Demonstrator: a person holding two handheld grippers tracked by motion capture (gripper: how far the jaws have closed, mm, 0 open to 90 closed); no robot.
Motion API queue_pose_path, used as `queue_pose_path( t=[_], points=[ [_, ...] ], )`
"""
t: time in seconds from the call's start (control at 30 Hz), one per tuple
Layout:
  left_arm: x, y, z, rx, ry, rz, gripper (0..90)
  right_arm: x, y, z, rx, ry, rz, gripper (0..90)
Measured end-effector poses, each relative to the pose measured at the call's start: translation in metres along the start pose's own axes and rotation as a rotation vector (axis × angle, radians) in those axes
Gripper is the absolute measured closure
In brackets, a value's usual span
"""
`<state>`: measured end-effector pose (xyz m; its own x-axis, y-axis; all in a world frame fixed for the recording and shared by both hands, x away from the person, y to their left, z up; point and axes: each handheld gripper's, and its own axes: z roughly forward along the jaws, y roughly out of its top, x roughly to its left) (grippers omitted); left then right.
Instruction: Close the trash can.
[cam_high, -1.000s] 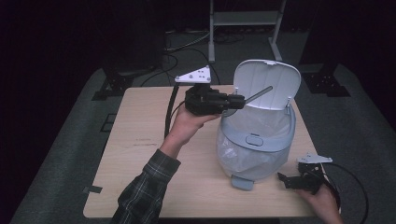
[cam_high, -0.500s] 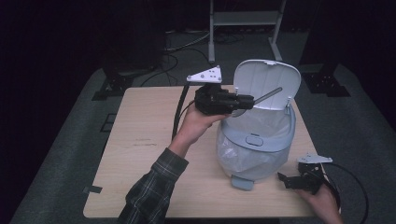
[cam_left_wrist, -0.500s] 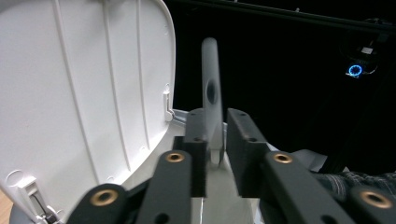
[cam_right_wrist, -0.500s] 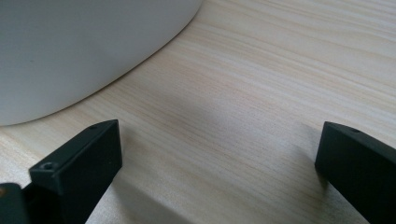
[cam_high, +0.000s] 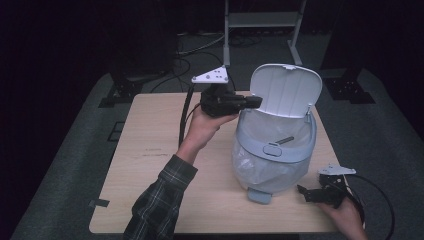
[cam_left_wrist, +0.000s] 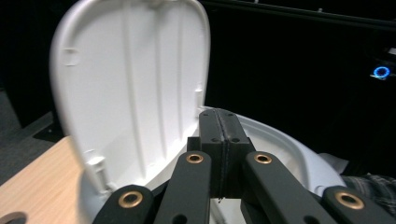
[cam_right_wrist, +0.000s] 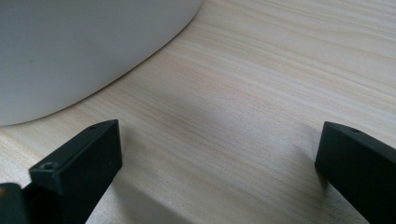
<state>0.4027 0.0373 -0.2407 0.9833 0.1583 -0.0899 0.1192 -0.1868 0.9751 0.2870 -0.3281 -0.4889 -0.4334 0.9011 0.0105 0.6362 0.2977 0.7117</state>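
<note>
The high view looks forward and down from above the person's side, taking in the whole worktop (cam_high: 150, 150). The left gripper view rides close behind its shut jaws, facing the bin's raised lid (cam_left_wrist: 130, 84). The right gripper view skims the worktop, with the bin (cam_right_wrist: 70, 46) near; all three views share the bin.

I've got the left gripper (cam_high: 254, 102) level at the bin (cam_high: 274, 150) rim, jaws just closed, nothing between them. Lid (cam_high: 286, 90) upright behind the bin. Dark stick (cam_high: 284, 140) lies inside. Right gripper (cam_high: 306, 192) rests beside the bin's base.
</note>
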Motion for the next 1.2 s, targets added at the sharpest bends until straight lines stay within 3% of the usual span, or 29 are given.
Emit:
queue_pose_path(
  t=[0.27, 0.67, 0.97, 1.2],
  points=[
    [0.024, 0.001, -0.013, -0.02, 0.063, -0.018, 90.0, 0.0, 0.0, 0.0, 0.0, 0.0, 0.0, 0.0],
    [0.054, 0.011, -0.017, -0.039, 0.134, -0.027, 89.8, 0.0, 0.0, 0.0, -0.001, -0.001, -0.001, 0.0],
    [0.078, 0.014, 0.002, -0.047, 0.147, -0.043, 89.7, 0.0, 0.0, 0.0, -0.001, 0.0, -0.001, 0.0],
    [0.081, 0.015, 0.019, -0.049, 0.13, -0.044, 89.6, 0.0, 0.0, 0.0, -0.001, 0.0, -0.001, 0.0]
  ],
)
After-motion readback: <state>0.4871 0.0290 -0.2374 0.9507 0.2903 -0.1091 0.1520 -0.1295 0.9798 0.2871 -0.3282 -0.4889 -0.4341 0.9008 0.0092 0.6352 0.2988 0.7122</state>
